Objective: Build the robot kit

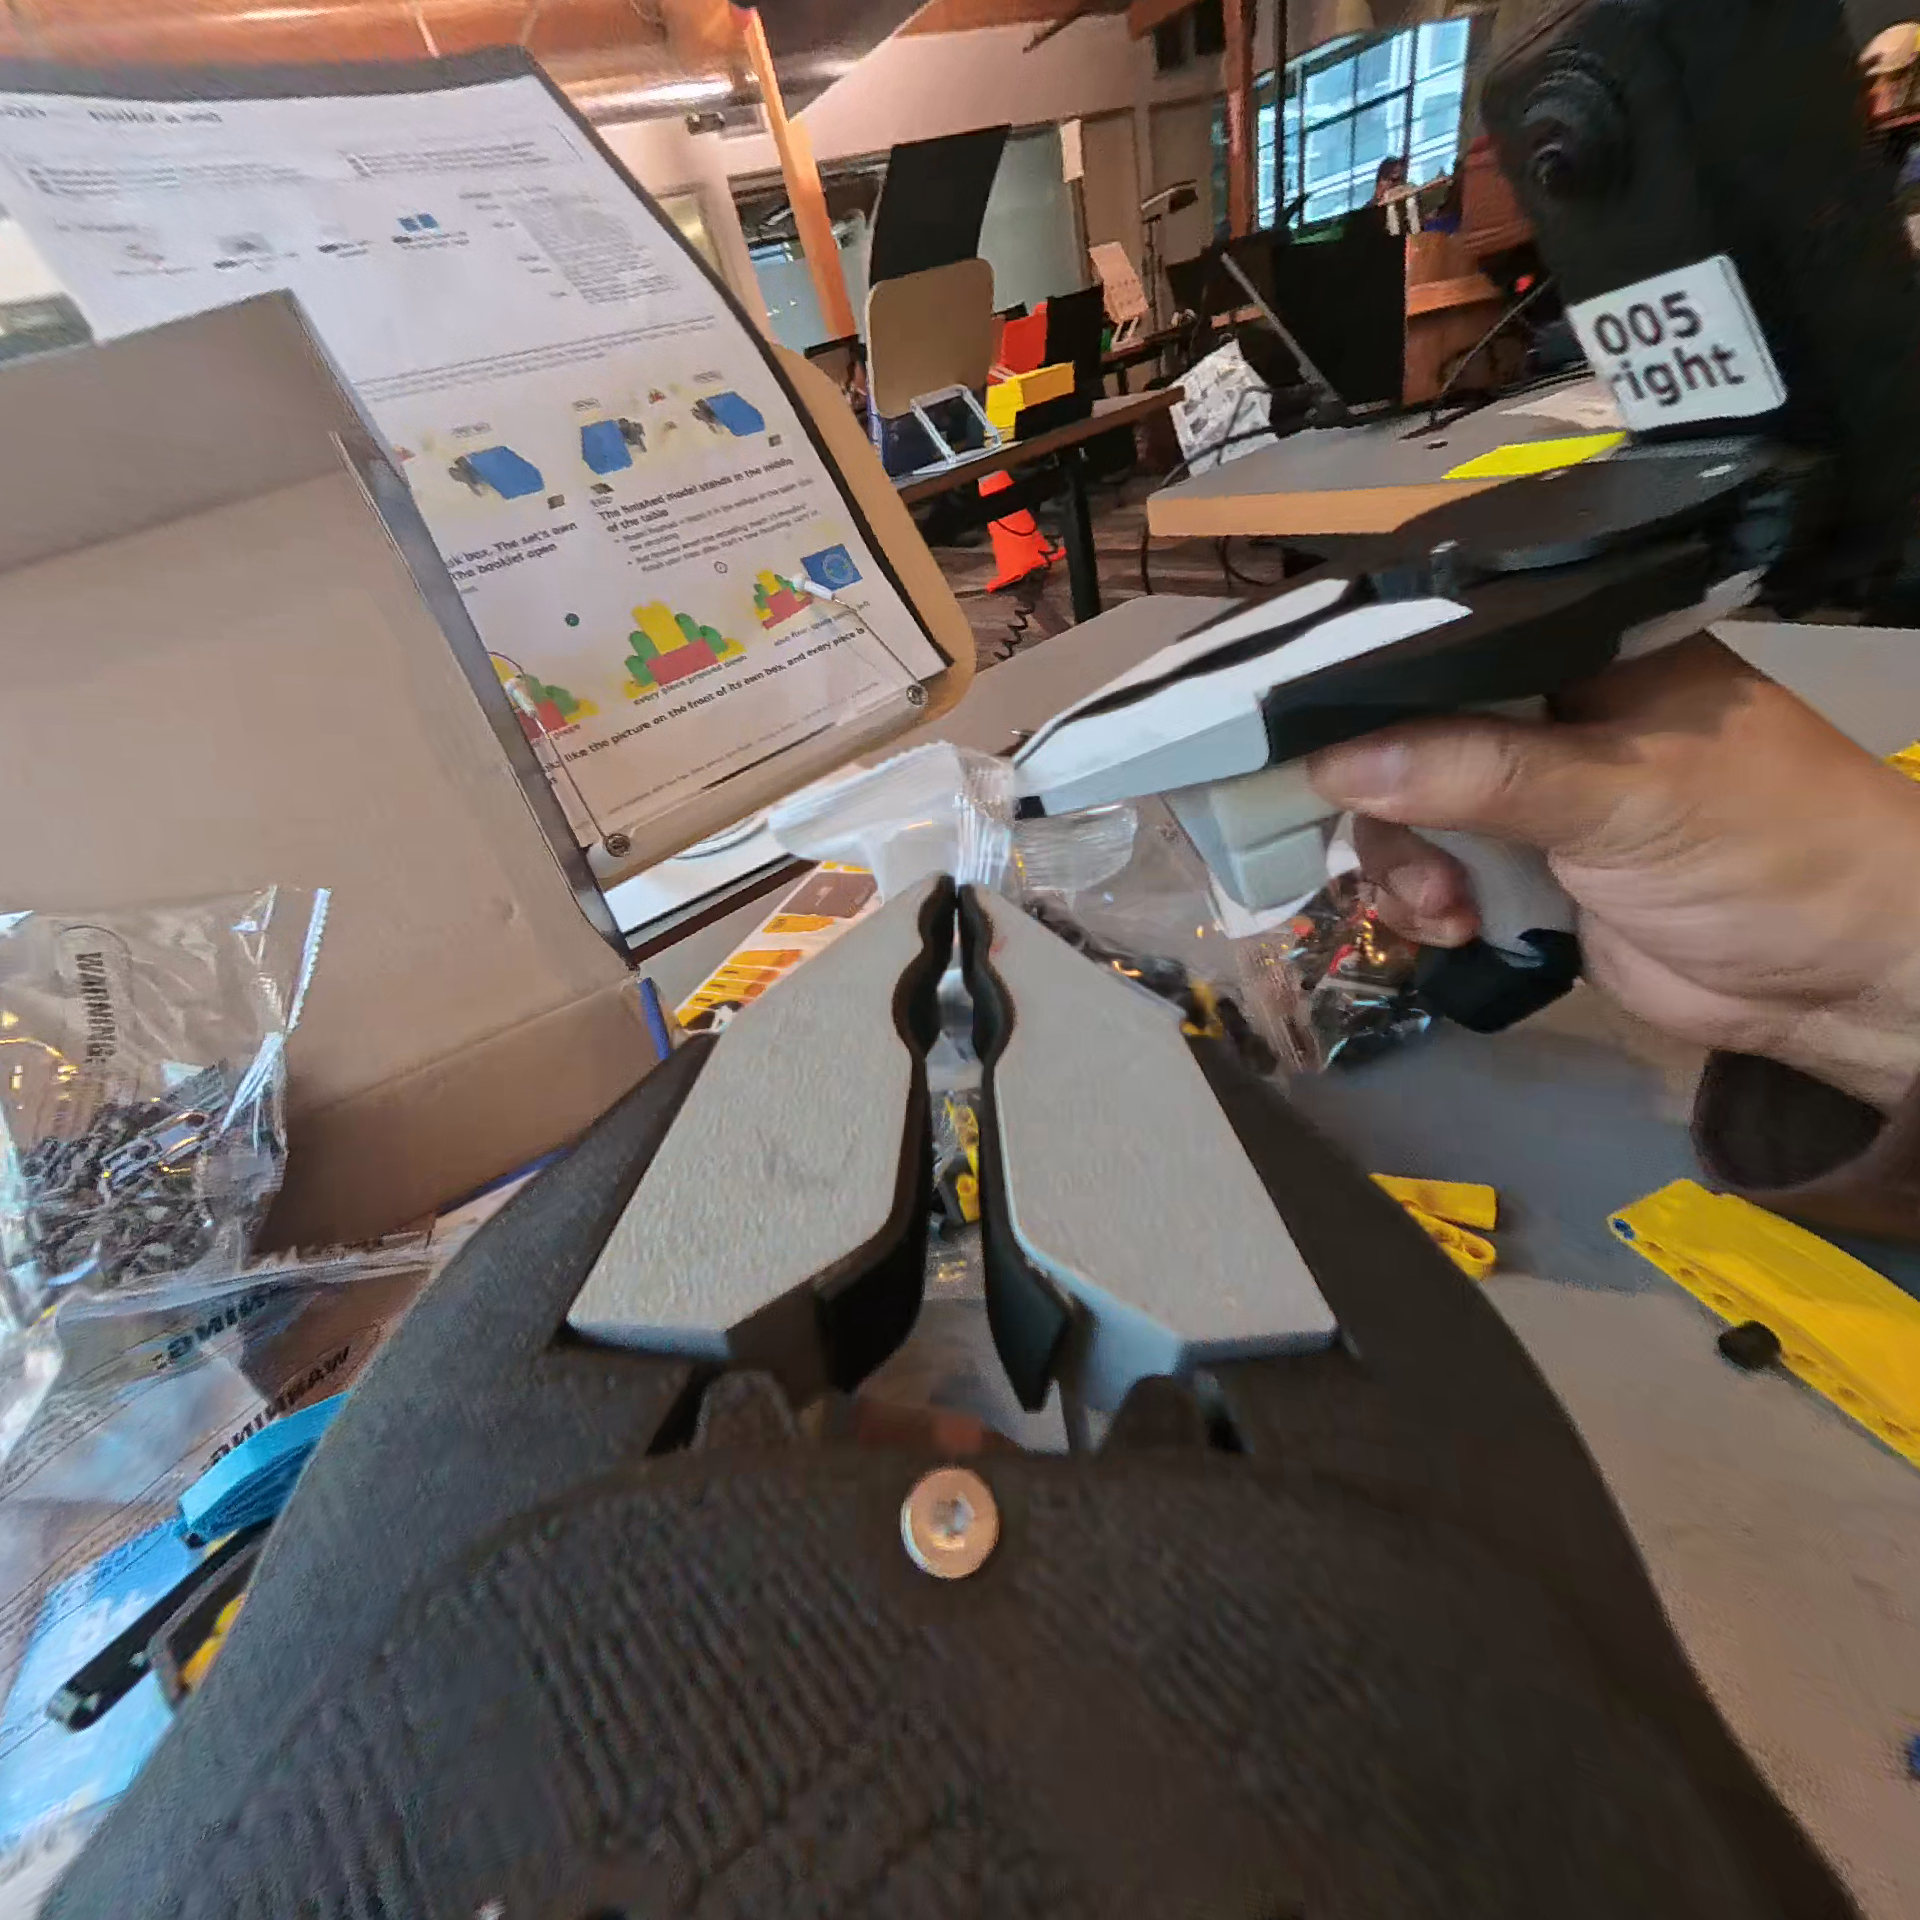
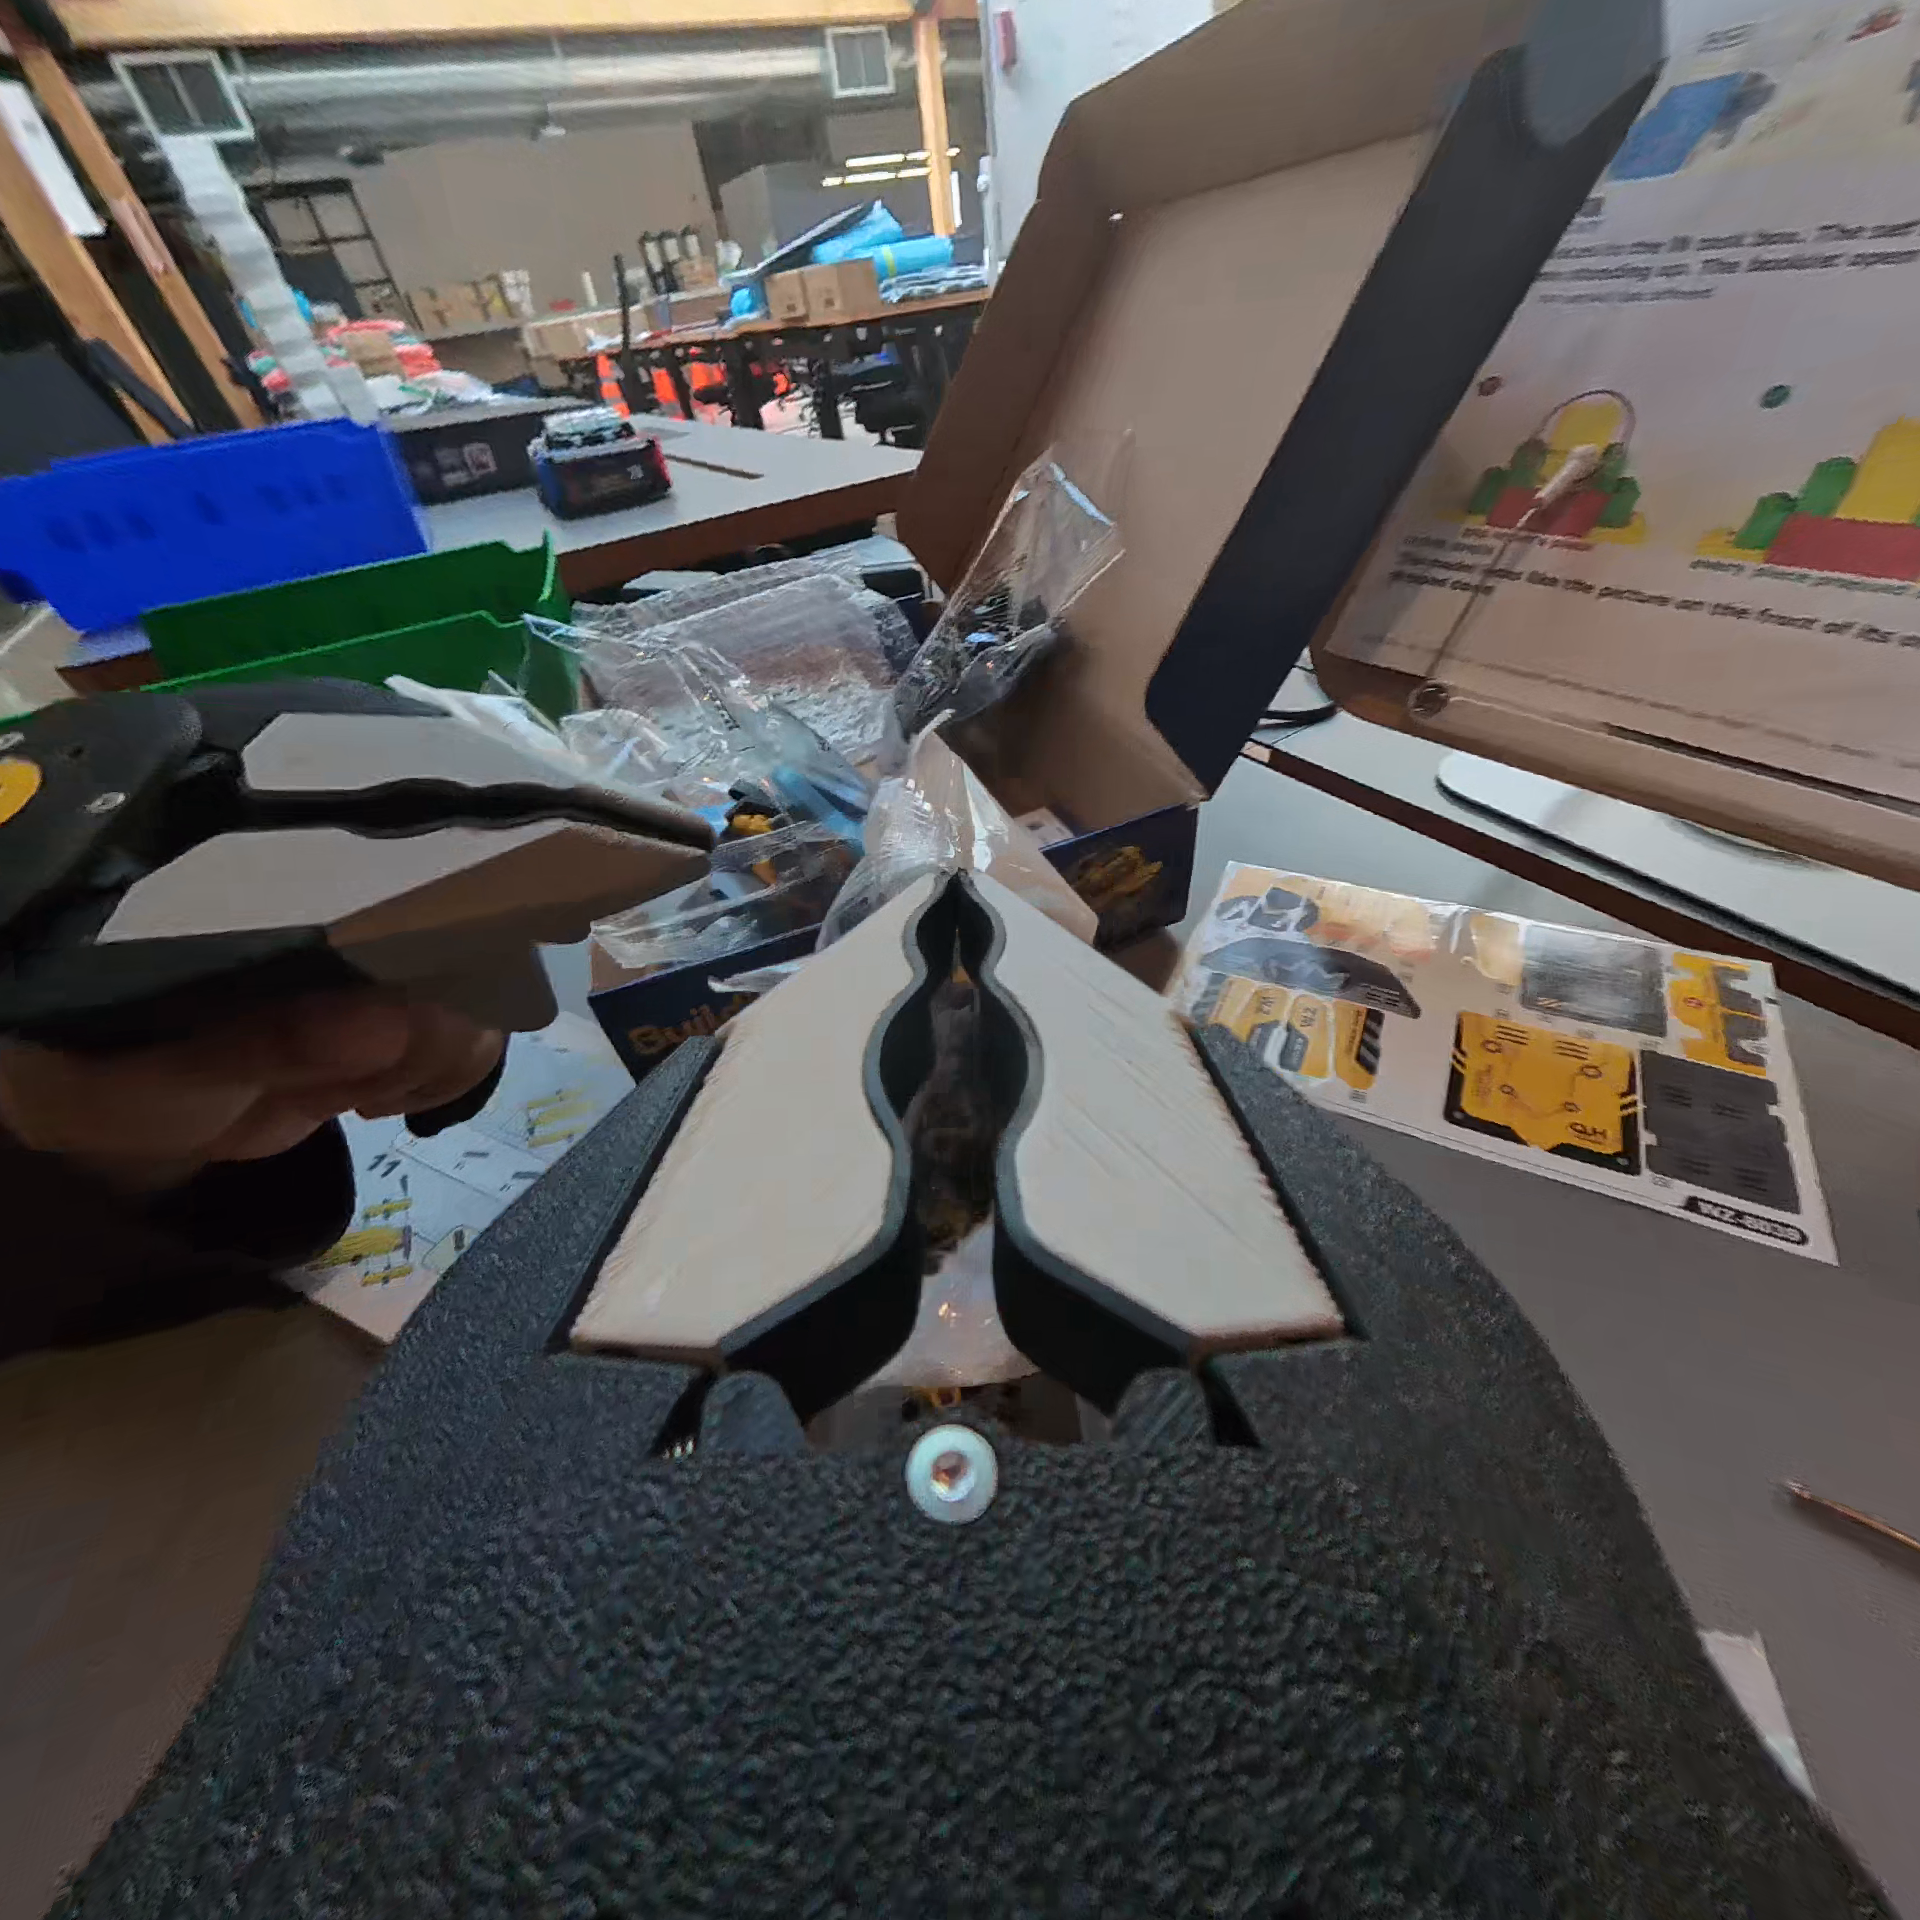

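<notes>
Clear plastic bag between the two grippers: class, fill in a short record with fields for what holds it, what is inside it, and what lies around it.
held thing: clear plastic bag, pinched at its edge
left gripper: fingers shut on the bag
right gripper: fingers shut on the same bag
contents: small dark and yellow parts, too blurred to name
left of it: open cardboard box and a second bag of dark parts
behind: instruction sheet on a stand
on table: yellow beams, sticker sheet
</notes>
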### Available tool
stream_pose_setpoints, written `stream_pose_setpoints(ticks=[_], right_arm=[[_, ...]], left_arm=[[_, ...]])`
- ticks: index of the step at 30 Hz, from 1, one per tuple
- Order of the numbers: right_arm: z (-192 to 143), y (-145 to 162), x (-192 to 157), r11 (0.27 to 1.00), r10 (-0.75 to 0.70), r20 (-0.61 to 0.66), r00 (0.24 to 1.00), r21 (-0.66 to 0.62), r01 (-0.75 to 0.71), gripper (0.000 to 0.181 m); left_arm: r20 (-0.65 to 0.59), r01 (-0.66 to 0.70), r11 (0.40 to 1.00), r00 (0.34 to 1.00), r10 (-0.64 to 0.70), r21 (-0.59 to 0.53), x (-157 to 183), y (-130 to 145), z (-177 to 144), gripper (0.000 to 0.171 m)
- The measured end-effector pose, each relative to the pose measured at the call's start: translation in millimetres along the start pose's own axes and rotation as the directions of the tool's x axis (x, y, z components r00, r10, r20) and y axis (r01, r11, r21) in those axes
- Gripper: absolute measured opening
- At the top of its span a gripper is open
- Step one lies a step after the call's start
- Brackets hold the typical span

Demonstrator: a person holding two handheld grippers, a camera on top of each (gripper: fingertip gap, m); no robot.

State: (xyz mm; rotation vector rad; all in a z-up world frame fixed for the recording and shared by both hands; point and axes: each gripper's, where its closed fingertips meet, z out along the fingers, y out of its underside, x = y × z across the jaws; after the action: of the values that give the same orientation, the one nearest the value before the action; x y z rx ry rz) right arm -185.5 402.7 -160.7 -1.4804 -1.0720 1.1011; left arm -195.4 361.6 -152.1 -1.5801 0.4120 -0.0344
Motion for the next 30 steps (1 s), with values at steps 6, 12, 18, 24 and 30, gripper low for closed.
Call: stream_pose_setpoints(ticks=[6, 12, 18, 24, 30], right_arm=[[9, 7, -22, 0.999, -0.036, 0.075, 0.997, -0.036, 0.038, 0.000], [9, 14, -39, 0.991, -0.105, 0.165, 0.981, -0.070, 0.118, 0.000], [7, 17, -41, 0.988, -0.110, 0.194, 0.975, -0.082, 0.128, 0.000], [8, 20, -40, 0.983, -0.134, 0.179, 0.975, -0.098, 0.154, 0.000], [11, 18, -40, 0.986, -0.128, 0.142, 0.981, -0.092, 0.142, 0.000]], left_arm=[[-0.035, -0.054, 0.997, 0.998, 0.052, -0.051, 6, 9, 3, 0.034], [-0.061, -0.090, 0.995, 0.994, 0.087, -0.050, 8, 10, 0, 0.015], [-0.130, -0.056, 0.995, 0.991, 0.045, -0.082, 11, 16, -1, 0.013], [-0.176, 0.014, 0.995, 0.984, -0.030, -0.094, 12, 17, -1, 0.009], [-0.104, -0.003, 0.997, 0.995, -0.004, -0.073, 5, 14, -2, 0.000]])
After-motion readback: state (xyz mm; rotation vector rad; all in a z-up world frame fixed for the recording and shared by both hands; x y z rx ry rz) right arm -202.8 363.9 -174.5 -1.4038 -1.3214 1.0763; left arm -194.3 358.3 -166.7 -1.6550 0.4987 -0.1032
